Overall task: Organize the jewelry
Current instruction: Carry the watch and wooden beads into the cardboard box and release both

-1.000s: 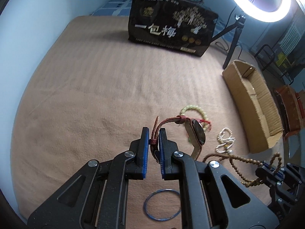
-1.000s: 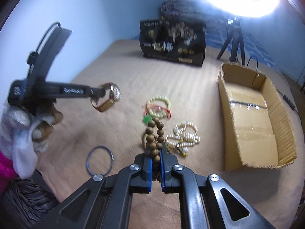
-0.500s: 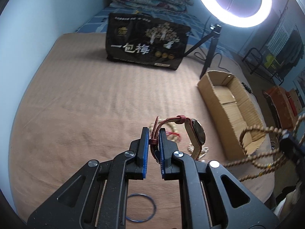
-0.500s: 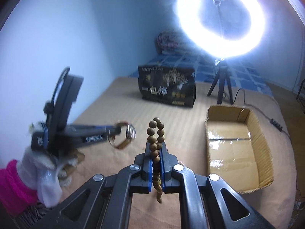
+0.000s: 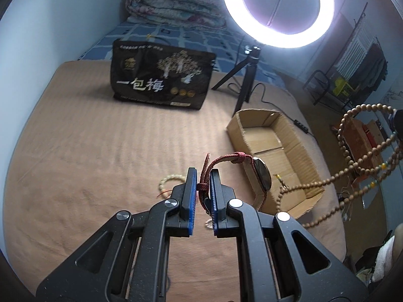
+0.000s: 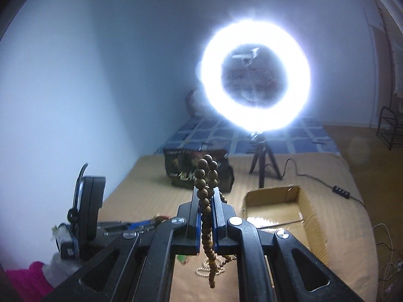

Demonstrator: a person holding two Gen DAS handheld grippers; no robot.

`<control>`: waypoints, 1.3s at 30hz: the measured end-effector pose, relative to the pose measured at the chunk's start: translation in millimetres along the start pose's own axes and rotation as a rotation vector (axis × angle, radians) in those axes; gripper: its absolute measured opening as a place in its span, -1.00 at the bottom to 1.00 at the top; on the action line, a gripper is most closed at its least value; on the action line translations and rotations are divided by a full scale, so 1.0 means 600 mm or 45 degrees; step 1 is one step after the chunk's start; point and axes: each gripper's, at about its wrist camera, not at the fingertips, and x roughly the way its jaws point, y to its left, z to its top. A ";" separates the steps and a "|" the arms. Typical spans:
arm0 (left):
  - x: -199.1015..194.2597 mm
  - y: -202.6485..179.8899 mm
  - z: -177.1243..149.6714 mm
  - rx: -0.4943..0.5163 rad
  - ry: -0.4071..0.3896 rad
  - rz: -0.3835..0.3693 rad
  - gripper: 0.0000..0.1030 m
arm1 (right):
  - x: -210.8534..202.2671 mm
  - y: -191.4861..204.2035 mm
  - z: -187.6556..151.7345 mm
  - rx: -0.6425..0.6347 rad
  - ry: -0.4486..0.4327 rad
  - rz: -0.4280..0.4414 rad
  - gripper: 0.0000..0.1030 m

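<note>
My left gripper point(image 5: 203, 173) is shut on the red strap of a wristwatch point(image 5: 260, 176) and holds it in the air over the tan bed, left of the open cardboard box point(image 5: 272, 146). My right gripper point(image 6: 206, 192) is shut on a long brown wooden bead necklace point(image 6: 207, 176), lifted high; its loops hang below the jaws and also show at the right in the left wrist view point(image 5: 357, 151). A pale bead bracelet point(image 5: 167, 180) lies on the bed. A white pearl string point(image 6: 204, 269) lies below the right gripper.
A black snack bag point(image 5: 161, 78) stands at the back of the bed. A ring light on a tripod point(image 5: 277, 10) stands behind the box point(image 6: 282, 209), its cable trailing right. A folded quilt point(image 5: 173, 10) lies far back. The wall is at the left.
Both grippers have risen higher with their loads. The right gripper lifted the bead necklace off the bed and tilted up toward the ring light. The blue ring has left the left view.
</note>
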 end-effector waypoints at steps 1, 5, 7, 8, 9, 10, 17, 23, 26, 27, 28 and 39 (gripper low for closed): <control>0.000 -0.007 0.002 0.001 -0.003 -0.009 -0.84 | -0.003 -0.007 0.004 0.005 -0.010 -0.017 -0.93; 0.011 -0.031 0.013 -0.008 -0.002 -0.045 -0.85 | -0.001 -0.039 0.007 0.032 -0.023 -0.068 -0.93; 0.021 -0.045 0.017 -0.013 0.005 -0.059 -0.84 | -0.001 -0.051 0.007 0.036 -0.024 -0.100 -0.93; 0.026 -0.051 0.018 -0.014 0.008 -0.066 -0.85 | 0.001 -0.060 0.006 0.031 -0.024 -0.130 -0.93; 0.032 -0.058 0.020 -0.014 0.012 -0.073 -0.85 | 0.002 -0.067 0.006 0.027 -0.022 -0.149 -0.93; 0.039 -0.067 0.021 -0.012 0.015 -0.075 -0.85 | 0.001 -0.074 0.005 0.027 -0.021 -0.159 -0.93; 0.092 -0.123 0.027 0.023 0.035 -0.089 -0.85 | 0.027 -0.139 -0.015 0.068 0.056 -0.223 -0.93; 0.145 -0.156 0.030 0.027 0.075 -0.102 -0.85 | 0.051 -0.197 -0.045 0.128 0.145 -0.247 -0.93; 0.170 -0.170 0.030 0.032 0.091 -0.096 -0.85 | 0.066 -0.216 -0.059 0.152 0.193 -0.244 -0.93; 0.177 -0.172 0.029 0.032 0.099 -0.095 -0.84 | 0.074 -0.221 -0.064 0.150 0.210 -0.247 -0.92; 0.188 -0.175 0.027 0.031 0.113 -0.095 -0.84 | 0.077 -0.222 -0.067 0.146 0.220 -0.252 -0.92; 0.239 -0.184 0.019 0.047 0.168 -0.042 -0.84 | 0.128 -0.258 -0.122 0.142 0.401 -0.281 -0.91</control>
